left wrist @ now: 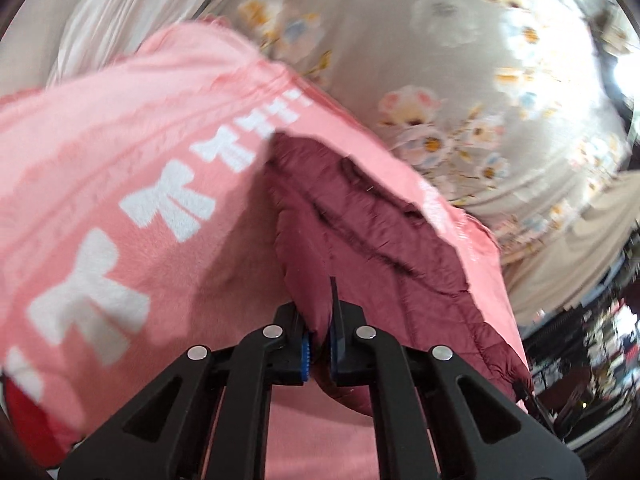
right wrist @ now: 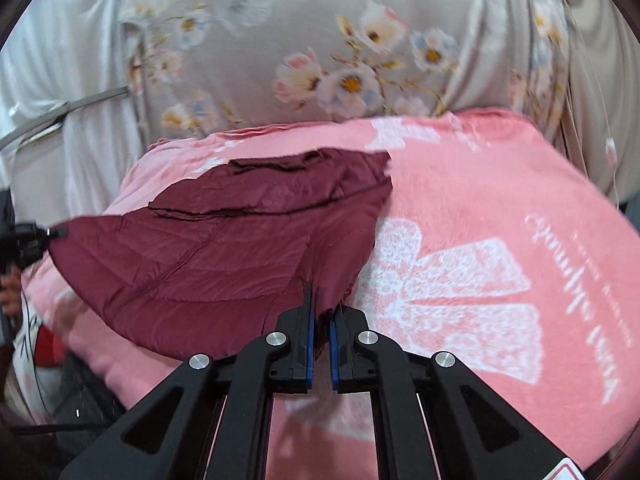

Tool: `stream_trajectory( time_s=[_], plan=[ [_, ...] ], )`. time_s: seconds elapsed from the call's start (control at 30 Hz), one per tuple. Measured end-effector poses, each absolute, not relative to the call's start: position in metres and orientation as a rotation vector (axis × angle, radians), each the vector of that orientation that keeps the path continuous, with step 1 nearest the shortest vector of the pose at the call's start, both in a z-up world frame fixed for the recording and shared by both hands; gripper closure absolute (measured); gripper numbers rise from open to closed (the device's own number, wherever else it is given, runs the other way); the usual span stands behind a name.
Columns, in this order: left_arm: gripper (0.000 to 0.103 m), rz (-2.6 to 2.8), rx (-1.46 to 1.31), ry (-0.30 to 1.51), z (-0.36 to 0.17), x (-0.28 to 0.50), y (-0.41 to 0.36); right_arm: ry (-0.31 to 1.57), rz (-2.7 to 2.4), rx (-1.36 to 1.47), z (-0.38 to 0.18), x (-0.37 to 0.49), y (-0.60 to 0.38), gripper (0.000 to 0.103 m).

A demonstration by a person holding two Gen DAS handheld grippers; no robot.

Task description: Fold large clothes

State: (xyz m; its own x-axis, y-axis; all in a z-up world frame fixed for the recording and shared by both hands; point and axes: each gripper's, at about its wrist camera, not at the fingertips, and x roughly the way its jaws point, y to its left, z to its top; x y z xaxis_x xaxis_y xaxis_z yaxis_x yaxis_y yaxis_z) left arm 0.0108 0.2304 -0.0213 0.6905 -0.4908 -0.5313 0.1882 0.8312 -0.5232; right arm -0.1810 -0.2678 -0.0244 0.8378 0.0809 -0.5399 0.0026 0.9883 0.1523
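Your left gripper [left wrist: 319, 354] was clamped on a puffy edge of the maroon quilted jacket [left wrist: 360, 236], and your right gripper [right wrist: 321, 354] pinched another edge of that jacket [right wrist: 224, 240]. You had the jacket spread between both grippers over the pink blanket [right wrist: 480, 208] with white bow prints, lifted at the gripped edges. Behind the blanket hung a grey floral sheet [right wrist: 320, 40].

We are seeing the maroon quilted garment [left wrist: 360, 240] hiding part of the pink blanket [left wrist: 120, 140], whose white bows are blurring toward the top. In the right wrist view the other gripper [right wrist: 28, 240] is getting cut off by the left edge, its jaws unreadable.
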Motion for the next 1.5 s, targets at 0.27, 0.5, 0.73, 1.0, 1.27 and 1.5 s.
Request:
stream_trajectory(
  time_s=[0.27,0.5,0.73,1.0,1.27,1.5],
  plan=[
    [0.099,-0.453,-0.433,0.564,0.046,-0.095,0.249,0.456,0.096,0.138,0.032,-0.281,-0.274,0.098],
    [0.098,-0.441,-0.426,0.381,0.106,-0.139,0.259,0.210,0.113,0.279,0.097,-0.299,-0.299,0.098],
    [0.098,-0.349,-0.365,0.398,0.115,-0.069,0.234,0.191,0.096,0.388,0.101,-0.203,-0.308,0.098],
    [0.098,-0.205,-0.328,0.537,0.068,0.039,0.216,0.318,0.028,0.462,0.068,-0.091,-0.315,0.099],
    [0.098,-0.104,-0.286,0.648,0.013,0.105,0.202,0.445,-0.055,0.472,0.024,-0.018,-0.312,0.099],
    [0.098,-0.055,-0.233,0.736,-0.032,0.145,0.186,0.546,-0.106,0.508,-0.020,0.028,-0.317,0.099]
  ],
)
